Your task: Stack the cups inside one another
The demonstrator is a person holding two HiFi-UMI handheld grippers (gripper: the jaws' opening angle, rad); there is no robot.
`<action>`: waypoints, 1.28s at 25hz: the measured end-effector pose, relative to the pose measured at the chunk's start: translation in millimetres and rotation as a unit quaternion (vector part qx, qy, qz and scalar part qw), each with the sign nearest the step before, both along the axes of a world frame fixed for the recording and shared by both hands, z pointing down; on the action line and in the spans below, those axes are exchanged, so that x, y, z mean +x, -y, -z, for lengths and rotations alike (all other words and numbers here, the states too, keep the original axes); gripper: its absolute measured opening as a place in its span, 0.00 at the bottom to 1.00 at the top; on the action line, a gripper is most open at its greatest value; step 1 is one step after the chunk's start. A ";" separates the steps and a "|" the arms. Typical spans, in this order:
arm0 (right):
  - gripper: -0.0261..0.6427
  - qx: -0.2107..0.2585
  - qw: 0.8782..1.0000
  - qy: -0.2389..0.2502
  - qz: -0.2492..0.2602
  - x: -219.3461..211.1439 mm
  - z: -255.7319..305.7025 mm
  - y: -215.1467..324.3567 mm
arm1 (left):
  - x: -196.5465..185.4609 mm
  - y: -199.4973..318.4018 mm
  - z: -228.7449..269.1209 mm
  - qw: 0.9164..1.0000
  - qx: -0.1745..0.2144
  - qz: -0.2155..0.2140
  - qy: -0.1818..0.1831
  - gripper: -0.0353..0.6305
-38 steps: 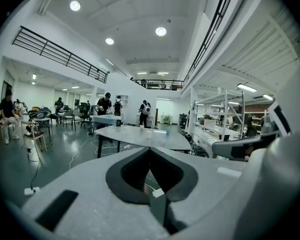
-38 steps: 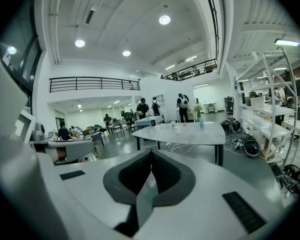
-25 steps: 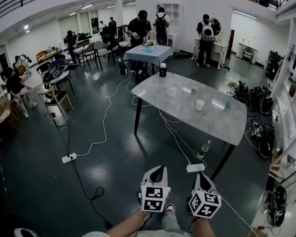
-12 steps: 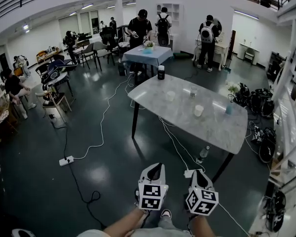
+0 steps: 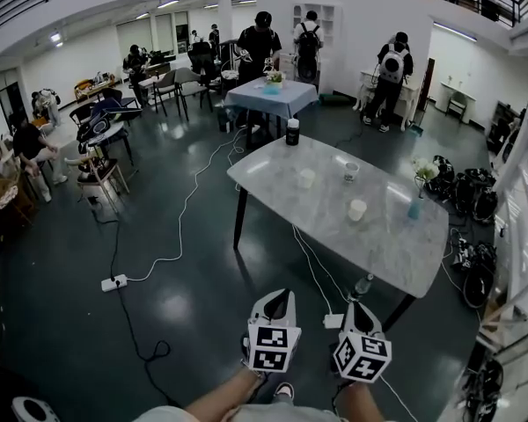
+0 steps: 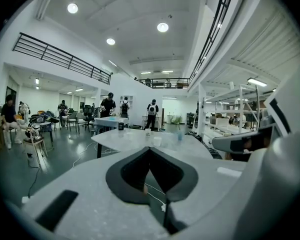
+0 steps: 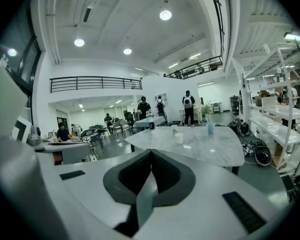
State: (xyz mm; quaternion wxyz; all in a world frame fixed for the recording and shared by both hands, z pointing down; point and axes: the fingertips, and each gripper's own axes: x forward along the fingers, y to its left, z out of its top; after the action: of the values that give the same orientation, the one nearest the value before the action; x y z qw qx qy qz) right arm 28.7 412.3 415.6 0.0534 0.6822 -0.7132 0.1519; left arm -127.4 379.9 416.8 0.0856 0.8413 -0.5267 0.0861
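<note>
Three cups stand apart on the marble table (image 5: 378, 244): a white cup (image 5: 306, 178), a clear cup (image 5: 351, 171) and another white cup (image 5: 357, 209). Both grippers hang over the dark floor, well short of the table's near corner. My left gripper (image 5: 287, 296) is shut and holds nothing; in the left gripper view its tips meet (image 6: 149, 149) below a far-off white cup (image 6: 157, 141). My right gripper (image 5: 355, 308) is also shut and empty; its tips meet (image 7: 151, 151), with a white cup (image 7: 179, 138) far ahead on the table (image 7: 210, 151).
A black canister (image 5: 292, 131) stands at the table's far corner and a blue vase with flowers (image 5: 415, 202) near its right edge. Cables, a power strip (image 5: 333, 321) and a bottle (image 5: 362, 286) lie on the floor by the table. Several people stand farther back; shelving lines the right.
Both grippers have travelled forward toward the table, which now sits nearer and lower in the head view. Their jaws have stayed shut.
</note>
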 end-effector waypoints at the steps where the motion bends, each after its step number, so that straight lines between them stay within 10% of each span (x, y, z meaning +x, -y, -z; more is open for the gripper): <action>1: 0.05 -0.001 1.000 0.000 0.001 4.0 0.5 6.8 | 3.7 6.5 0.9 1.000 0.000 0.002 0.000 0.05; 32: 0.05 -0.015 1.000 0.024 -0.011 91.2 -20.2 115.6 | 77.8 114.1 -19.3 0.999 -0.023 0.010 0.024 0.05</action>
State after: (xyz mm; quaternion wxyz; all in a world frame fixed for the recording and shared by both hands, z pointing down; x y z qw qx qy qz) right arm 119.9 296.7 435.9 0.0451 0.6857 -0.7040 0.1794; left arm -49.6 265.8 436.1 0.0935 0.8315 -0.5349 0.1175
